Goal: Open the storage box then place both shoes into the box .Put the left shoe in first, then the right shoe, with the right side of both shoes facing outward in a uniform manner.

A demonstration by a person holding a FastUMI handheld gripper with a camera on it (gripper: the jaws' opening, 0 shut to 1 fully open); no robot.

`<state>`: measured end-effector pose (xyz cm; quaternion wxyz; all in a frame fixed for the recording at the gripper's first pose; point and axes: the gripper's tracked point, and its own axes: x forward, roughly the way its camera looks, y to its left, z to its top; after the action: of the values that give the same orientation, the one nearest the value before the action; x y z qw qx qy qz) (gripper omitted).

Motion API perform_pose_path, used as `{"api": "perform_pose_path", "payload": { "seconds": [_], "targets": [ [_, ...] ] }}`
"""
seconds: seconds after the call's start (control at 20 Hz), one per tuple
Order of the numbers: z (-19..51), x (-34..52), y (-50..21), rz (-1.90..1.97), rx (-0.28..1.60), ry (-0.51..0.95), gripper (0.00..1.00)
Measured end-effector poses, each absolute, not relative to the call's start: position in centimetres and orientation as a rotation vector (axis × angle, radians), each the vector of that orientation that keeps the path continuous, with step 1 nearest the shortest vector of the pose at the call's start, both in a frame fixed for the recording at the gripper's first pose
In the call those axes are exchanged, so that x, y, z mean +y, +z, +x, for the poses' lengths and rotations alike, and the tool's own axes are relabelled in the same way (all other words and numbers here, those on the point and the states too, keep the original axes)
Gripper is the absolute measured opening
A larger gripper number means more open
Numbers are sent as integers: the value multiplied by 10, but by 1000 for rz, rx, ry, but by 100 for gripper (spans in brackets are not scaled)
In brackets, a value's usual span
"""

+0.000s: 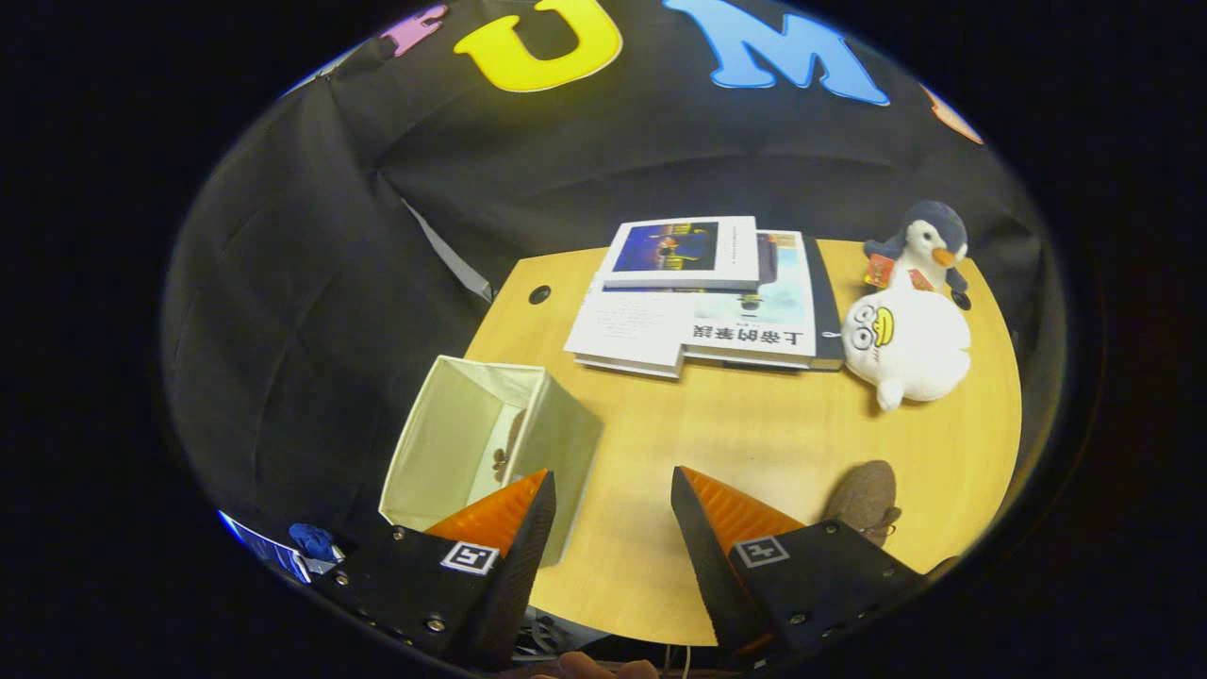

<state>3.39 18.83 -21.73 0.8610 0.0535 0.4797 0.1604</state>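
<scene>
The box [490, 453] stands open at the table's [754, 424] near left corner, its mouth upward and just ahead of the left finger, which overlaps its near wall in this view. Something small and dark lies low inside it against the pale lining; it could be part of a shoe, but it is too small to tell. A brown shoe [866, 498] lies on the table just beyond the right finger, partly hidden behind it, so which shoe it is and which side faces out cannot be read. The gripper [613, 519] hangs above the table with its fingers spread wide and nothing between them. So the opening step looks done, at least one shoe is still to be placed, and whether the first is already inside stays uncertain. Farther off, well apart from the box, lie stacked books [702, 297] and two plush toys [910, 316] beside them.
</scene>
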Motion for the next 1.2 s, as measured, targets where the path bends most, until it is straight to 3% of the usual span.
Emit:
{"api": "perform_pose_path", "payload": {
  "seconds": [0.5,1.2],
  "targets": [
    [-3,59,-256,158,1060,134,76],
    [-41,-23,-292,167,1103,43,76]
  ]
}}
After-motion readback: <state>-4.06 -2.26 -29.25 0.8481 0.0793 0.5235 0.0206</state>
